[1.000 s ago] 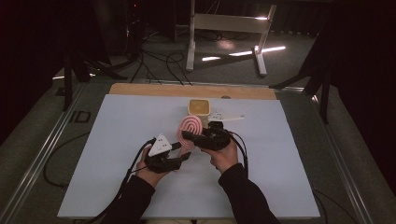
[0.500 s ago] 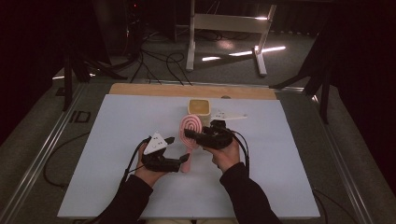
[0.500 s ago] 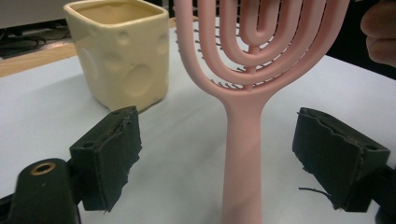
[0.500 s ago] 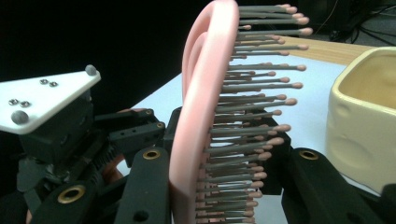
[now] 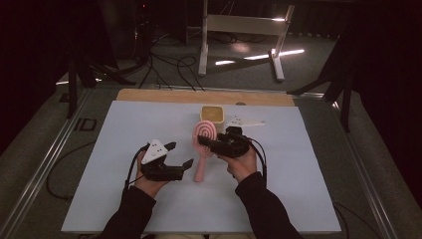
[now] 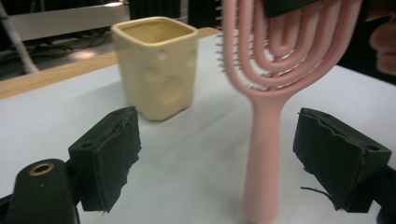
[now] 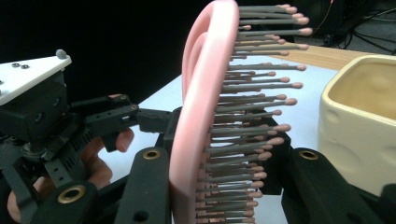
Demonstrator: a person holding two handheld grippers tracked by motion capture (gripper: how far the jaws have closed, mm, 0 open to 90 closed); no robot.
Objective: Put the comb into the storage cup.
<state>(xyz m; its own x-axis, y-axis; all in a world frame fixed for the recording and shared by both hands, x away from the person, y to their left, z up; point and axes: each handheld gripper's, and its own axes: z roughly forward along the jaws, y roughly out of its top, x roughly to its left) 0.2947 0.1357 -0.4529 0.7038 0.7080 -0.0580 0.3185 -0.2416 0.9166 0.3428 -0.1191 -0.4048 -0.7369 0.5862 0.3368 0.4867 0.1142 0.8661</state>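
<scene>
A pink hairbrush (image 5: 204, 133) stands nearly upright at mid-table, handle end down on the white tabletop (image 5: 308, 189). My right gripper (image 5: 211, 144) is shut on the brush's head (image 7: 201, 93), one jaw on the back and one among the bristles. My left gripper (image 5: 180, 154) is open just left of the handle (image 6: 264, 140). Its jaws have just been opening, and the handle sits in the gap between them, clear of both pads. A cream square cup (image 5: 212, 114) stands right behind the brush, close to it in the left gripper view (image 6: 156, 65) and the right gripper view (image 7: 359, 116).
A wooden strip (image 5: 164, 95) runs along the table's far edge. Beyond it a white stand (image 5: 239, 25) and cables lie on the dark floor. Metal rails (image 5: 45, 169) border the table's sides.
My left gripper has let go of the brush handle, opened, and drawn back to the left and slightly up. The right gripper and the brush have stayed put.
</scene>
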